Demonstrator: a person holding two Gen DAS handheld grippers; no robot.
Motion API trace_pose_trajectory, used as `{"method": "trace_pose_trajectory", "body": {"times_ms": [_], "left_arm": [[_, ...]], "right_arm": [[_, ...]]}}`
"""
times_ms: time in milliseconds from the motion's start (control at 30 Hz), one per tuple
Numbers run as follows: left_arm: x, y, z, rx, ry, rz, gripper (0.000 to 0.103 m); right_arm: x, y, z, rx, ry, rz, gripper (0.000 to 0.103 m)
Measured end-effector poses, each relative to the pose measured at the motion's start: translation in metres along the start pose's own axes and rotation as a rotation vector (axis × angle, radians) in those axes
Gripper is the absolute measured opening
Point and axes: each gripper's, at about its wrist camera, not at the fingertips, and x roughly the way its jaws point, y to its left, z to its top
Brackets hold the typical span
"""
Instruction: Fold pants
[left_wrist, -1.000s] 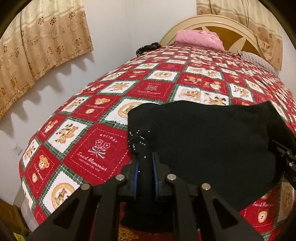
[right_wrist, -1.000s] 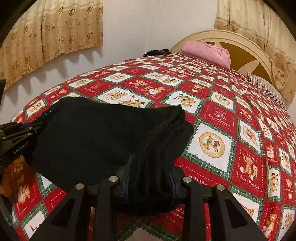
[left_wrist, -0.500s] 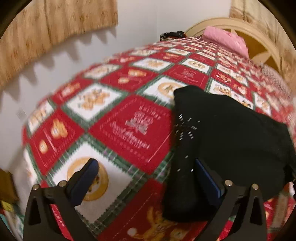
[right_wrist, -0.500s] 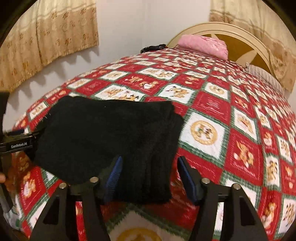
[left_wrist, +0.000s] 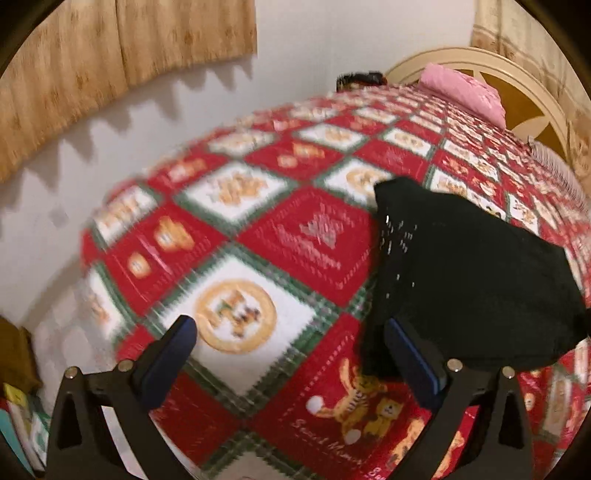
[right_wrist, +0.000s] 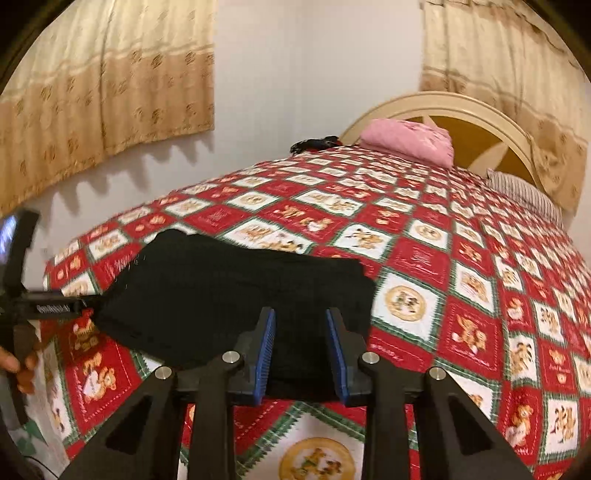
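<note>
Left gripper (left_wrist: 291, 354) is spread wide and empty; right gripper (right_wrist: 300, 354), jaws just narrowing, is held clear above the folded black knit pants (right_wrist: 236, 295), laid on the red patchwork bed quilt (right_wrist: 443, 258). Folding appears finished.

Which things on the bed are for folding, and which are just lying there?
For the job:
- folded black fabric pants
- left claw
- right claw

Just lying about:
- pink folded cloth by the headboard
- striped pillow
- small black thing at the far edge
</note>
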Motion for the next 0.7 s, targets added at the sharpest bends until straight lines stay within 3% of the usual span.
{"method": "trace_pose_trajectory", "body": {"times_ms": [133, 333, 433, 600, 700], "left_arm": [[-0.012, -0.023, 0.006, 0.093, -0.063, -0.012, 0.103], [-0.006, -0.058, 0.003, 0.164, -0.062, -0.045, 0.103], [0.001, -0.07, -0.001, 0.197, -0.061, -0.024, 0.103], [-0.001, -0.071, -0.009, 0.198, -0.06, -0.02, 0.103], [-0.004, -0.069, -0.014, 0.199, -0.039, -0.027, 0.103]], "right_arm": [[0.037, -0.004, -0.02, 0.031, 0.148, 0.003, 0.03], [0.037, -0.004, -0.021, 0.031, 0.136, -0.003, 0.03], [0.037, 0.001, -0.02, 0.009, 0.143, -0.024, 0.03], [0.032, 0.01, -0.021, -0.021, 0.17, -0.056, 0.033], [0.023, 0.013, -0.023, 0.006, 0.192, -0.05, 0.047]]}}
